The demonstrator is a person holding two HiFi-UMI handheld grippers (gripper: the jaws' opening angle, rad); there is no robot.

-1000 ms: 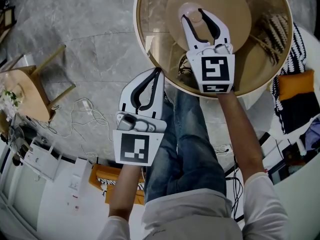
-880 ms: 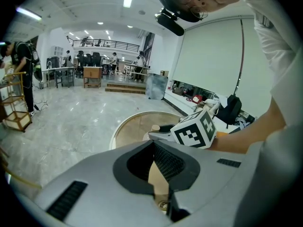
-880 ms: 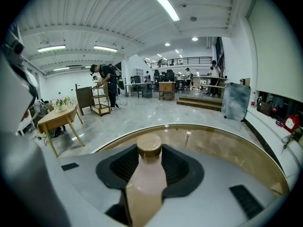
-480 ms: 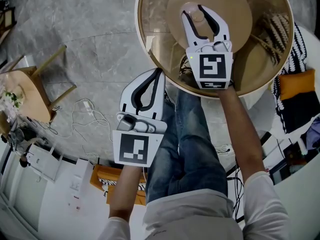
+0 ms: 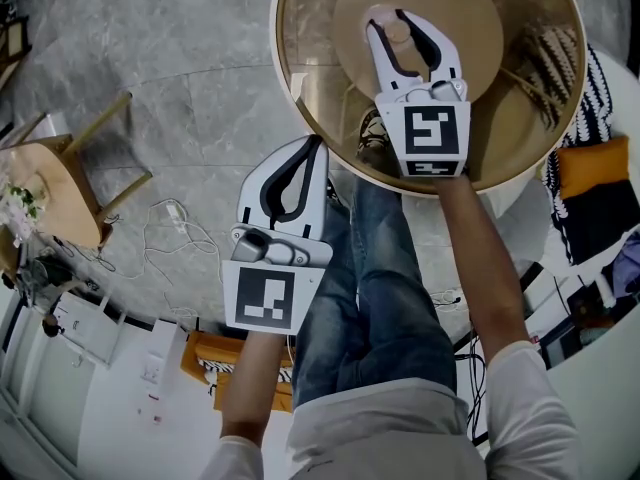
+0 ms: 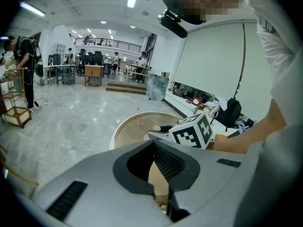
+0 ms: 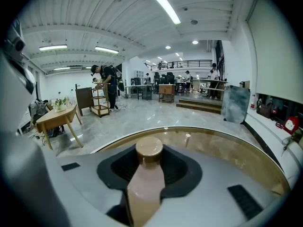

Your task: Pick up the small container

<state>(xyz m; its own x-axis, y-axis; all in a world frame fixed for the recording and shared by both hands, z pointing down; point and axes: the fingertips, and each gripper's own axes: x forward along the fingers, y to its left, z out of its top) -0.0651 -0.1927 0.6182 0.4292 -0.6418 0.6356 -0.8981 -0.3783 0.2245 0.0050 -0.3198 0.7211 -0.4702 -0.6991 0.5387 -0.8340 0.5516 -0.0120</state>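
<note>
No legible word, brand name, number or sign can be made out anywhere, and only black-and-white square code patterns without letters are shown on the cubes of the left gripper [image 5: 318, 146] and the right gripper [image 5: 390, 23].

Round glass-topped table [image 5: 283, 88], small wooden table [image 5: 55, 183], white cables [image 5: 170, 230] on grey marble floor [image 5: 150, 48].

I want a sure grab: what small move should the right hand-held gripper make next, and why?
Probably finish closing: the container stands between the jaws of the right hand-held gripper; they have just been closing but seem not yet tight.
</note>
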